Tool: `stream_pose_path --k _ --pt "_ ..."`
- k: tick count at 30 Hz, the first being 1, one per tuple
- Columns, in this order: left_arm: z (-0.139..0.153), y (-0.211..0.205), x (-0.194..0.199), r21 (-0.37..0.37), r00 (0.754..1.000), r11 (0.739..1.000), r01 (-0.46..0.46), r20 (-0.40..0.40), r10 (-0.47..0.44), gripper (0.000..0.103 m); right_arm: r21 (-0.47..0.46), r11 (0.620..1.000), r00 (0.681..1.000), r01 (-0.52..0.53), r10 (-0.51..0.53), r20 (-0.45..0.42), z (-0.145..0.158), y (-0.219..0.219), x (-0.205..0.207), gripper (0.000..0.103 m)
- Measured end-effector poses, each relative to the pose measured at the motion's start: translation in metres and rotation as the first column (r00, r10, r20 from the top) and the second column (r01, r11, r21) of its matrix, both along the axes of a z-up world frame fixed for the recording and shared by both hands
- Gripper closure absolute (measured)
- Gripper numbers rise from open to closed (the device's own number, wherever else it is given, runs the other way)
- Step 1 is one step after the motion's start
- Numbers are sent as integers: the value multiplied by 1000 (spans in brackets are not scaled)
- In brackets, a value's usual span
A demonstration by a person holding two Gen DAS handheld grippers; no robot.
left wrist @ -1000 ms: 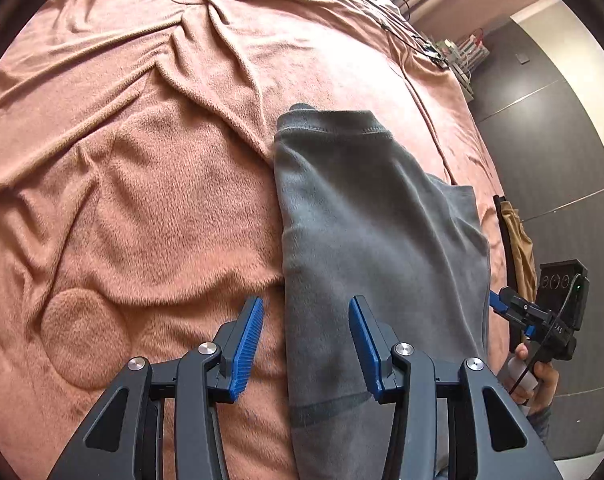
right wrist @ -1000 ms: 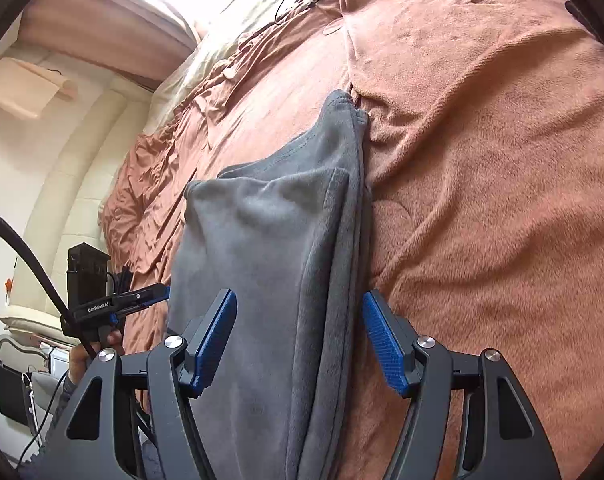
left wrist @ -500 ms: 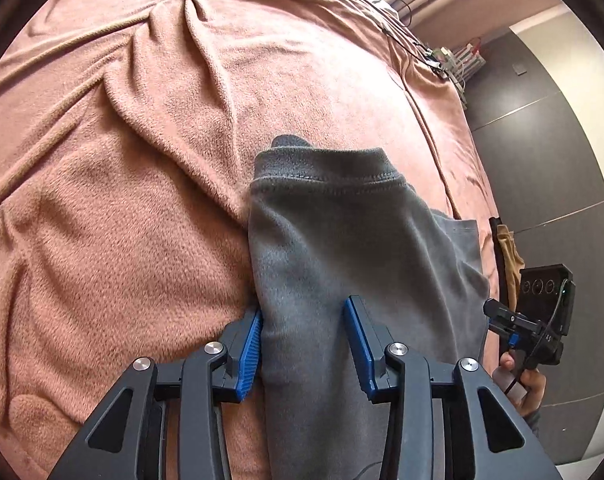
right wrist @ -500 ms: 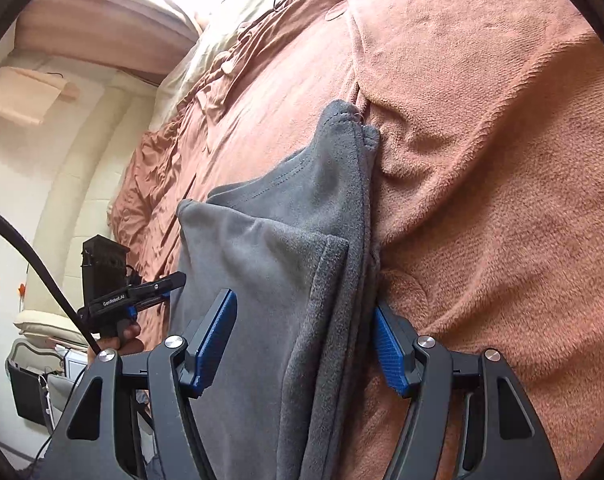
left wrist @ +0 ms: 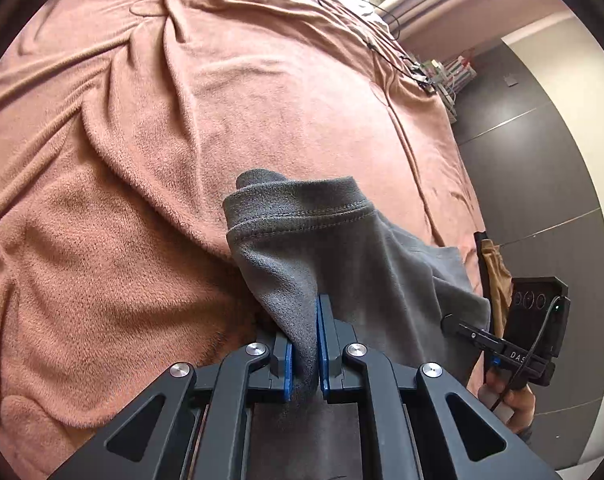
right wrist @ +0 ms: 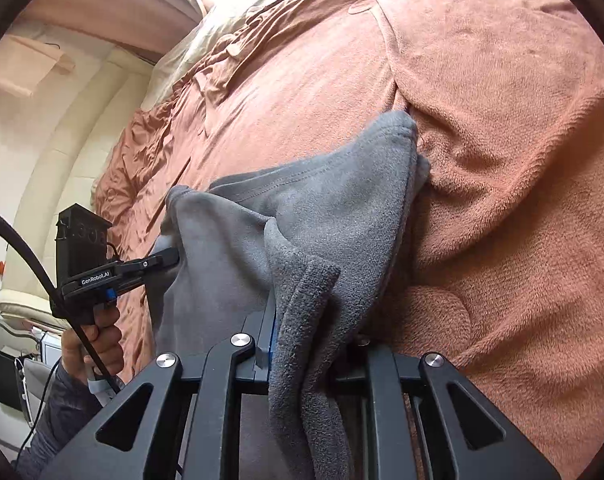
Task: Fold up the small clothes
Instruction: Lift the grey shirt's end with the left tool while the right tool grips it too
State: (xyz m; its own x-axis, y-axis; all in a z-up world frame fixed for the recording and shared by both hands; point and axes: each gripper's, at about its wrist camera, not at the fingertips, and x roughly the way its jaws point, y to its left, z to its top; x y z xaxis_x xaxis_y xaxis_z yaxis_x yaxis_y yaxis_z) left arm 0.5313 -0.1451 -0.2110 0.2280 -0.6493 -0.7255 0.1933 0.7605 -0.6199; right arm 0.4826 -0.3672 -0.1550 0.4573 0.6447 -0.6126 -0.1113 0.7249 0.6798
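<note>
A grey fleece garment [left wrist: 342,248] lies folded lengthwise on a salmon blanket [left wrist: 141,200]. My left gripper [left wrist: 317,304] is closing, and its blue pads pinch the garment's left edge just below the stitched hem, which bunches up. In the right wrist view the same garment [right wrist: 342,200] rises in a fold, and my right gripper [right wrist: 314,332] is closing on its thick right edge. One blue pad [right wrist: 271,336] shows there; cloth covers the other. Each view shows the opposite gripper's tip at the garment's far side: right gripper [left wrist: 450,322], left gripper [right wrist: 169,258].
The blanket [right wrist: 502,160] is wrinkled, with ridges running off the garment's far end. Cables [left wrist: 362,12] lie at the bed's far edge. A dark panelled wall [left wrist: 542,200] and a hanging tan cloth [left wrist: 494,272] stand beyond the bed. A person's hand [right wrist: 97,336] holds the left gripper.
Both grippers slid forward along the garment's edges, then their jaws came together on the cloth. The garment's far end has bunched and drawn nearer.
</note>
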Motion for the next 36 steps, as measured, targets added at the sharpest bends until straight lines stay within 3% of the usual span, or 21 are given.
stream_pose_path --k 11,23,28,36 --pt "61 13 -41 -65 993 998 8 116 -1 94 -42 999 994 26 -22 108 52 9 -52 91" --pt "132 37 -110 -162 972 987 -10 229 48 94 -88 995 963 55 -30 266 113 7 -150 91" --pt "169 49 -143 -180 953 983 -27 292 80 94 -105 993 940 54 -16 341 145 9 -195 92" --pt "239 83 -196 -189 903 981 -49 412 125 94 -128 991 881 37 28 472 200 23 -263 92"
